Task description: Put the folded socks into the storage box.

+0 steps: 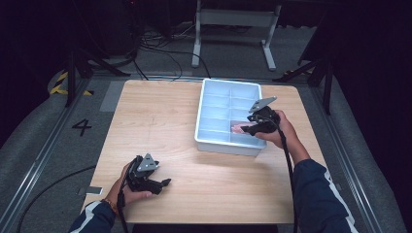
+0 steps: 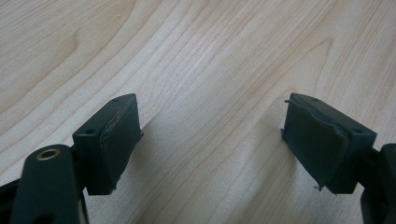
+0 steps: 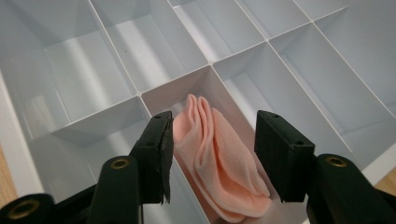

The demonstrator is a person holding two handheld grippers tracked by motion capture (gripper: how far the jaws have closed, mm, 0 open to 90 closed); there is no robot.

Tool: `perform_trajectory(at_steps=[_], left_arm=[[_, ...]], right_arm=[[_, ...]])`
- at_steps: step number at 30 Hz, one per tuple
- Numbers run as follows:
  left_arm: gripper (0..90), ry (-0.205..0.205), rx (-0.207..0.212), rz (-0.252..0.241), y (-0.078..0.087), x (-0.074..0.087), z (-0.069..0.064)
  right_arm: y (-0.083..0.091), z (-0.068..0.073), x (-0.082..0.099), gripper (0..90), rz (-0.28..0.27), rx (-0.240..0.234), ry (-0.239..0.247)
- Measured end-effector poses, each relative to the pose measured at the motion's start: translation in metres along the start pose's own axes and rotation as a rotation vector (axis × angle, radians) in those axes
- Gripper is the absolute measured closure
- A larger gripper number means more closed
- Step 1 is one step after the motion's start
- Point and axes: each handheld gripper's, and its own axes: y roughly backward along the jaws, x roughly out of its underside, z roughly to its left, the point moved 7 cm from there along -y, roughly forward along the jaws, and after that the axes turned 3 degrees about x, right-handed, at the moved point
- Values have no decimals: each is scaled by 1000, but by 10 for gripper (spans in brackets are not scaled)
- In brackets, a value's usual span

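Note:
A folded pale pink cloth [image 3: 219, 154] lies in a narrow compartment of the white divided tray [image 3: 140, 60], near the tray's front right corner [image 1: 206, 138] in the high view. My right gripper [image 3: 212, 123] reaches into that compartment with a jaw on each side of the cloth. Its jaws stand apart and the right pad is clear of the fabric. In the high view the pink cloth [image 1: 238, 128] peeks out just left of the right gripper [image 1: 245, 129]. My left gripper [image 1: 165, 183] rests low over the bare wooden table [image 2: 210, 56] near the front left, with nothing between its parted jaws [image 2: 212, 119].
The tray's other compartments look empty. The wooden table [image 1: 160, 121] has bare room left of the tray. A small white tag [image 1: 91, 190] sits off the table's front left edge. Cables and a metal stand [image 1: 233, 19] lie on the floor beyond the table.

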Motion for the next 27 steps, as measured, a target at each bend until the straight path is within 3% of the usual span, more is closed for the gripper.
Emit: perform_trajectory(at_steps=[14,27], left_arm=[[193,-5,-2,2,0,0,0],[193,0,-3,-2,0,0,0]], right_arm=[[10,7,-1,450,3,10,30],[29,11,-1,395,12,34,54]])
